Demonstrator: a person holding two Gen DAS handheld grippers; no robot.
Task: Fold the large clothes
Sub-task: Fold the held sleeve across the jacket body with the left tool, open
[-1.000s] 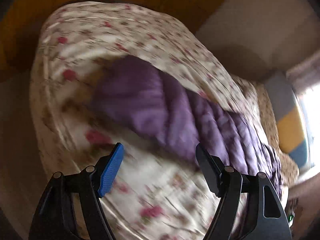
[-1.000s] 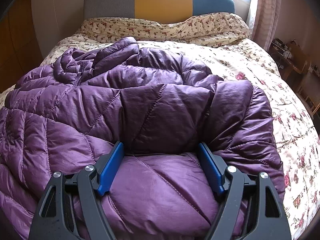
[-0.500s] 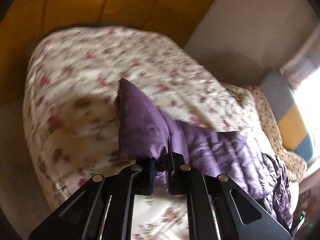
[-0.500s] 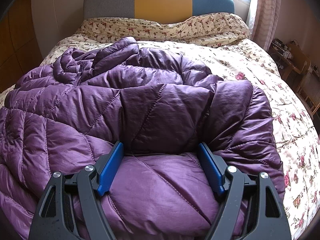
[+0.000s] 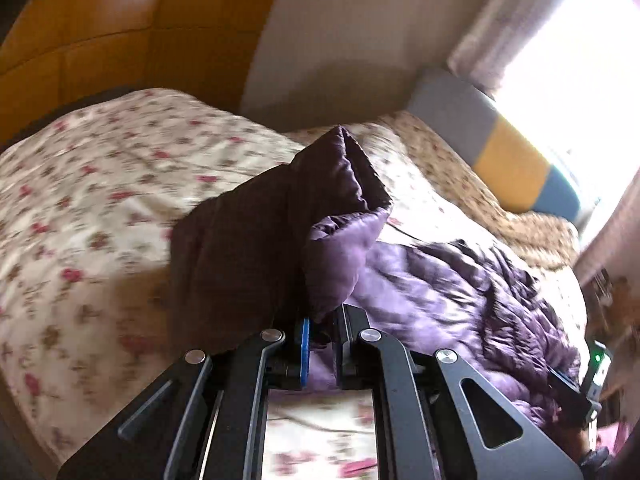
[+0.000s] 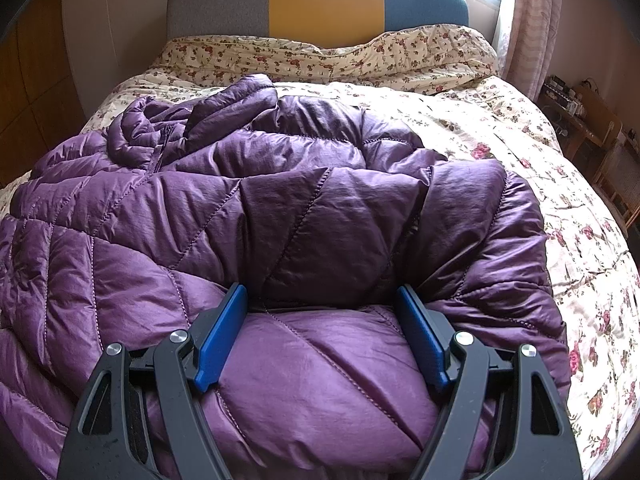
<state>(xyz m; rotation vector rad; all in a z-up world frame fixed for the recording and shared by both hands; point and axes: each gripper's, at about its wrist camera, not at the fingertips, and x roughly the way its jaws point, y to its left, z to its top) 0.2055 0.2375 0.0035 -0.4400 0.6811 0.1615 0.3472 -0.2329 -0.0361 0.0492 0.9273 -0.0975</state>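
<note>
A purple quilted puffer jacket point(image 6: 280, 208) lies spread on a bed with a floral cover point(image 6: 540, 184). My left gripper point(image 5: 322, 326) is shut on a corner of the jacket point(image 5: 280, 232) and holds it lifted off the bed, the fabric standing up in front of the camera. The rest of the jacket point(image 5: 460, 288) trails away to the right. My right gripper point(image 6: 324, 304) is open and rests low over the jacket's near part, one finger on each side of a padded fold.
A grey, yellow and blue headboard point(image 6: 320, 0) stands at the far end, with a floral pillow roll point(image 6: 320, 60) below it. Wooden wardrobe panels point(image 5: 120, 32) are on the left. A window with curtains point(image 6: 532, 20) and wooden furniture point(image 6: 592, 128) are on the right.
My left gripper closed on the jacket corner and has lifted it up and toward the headboard. The right gripper has not moved.
</note>
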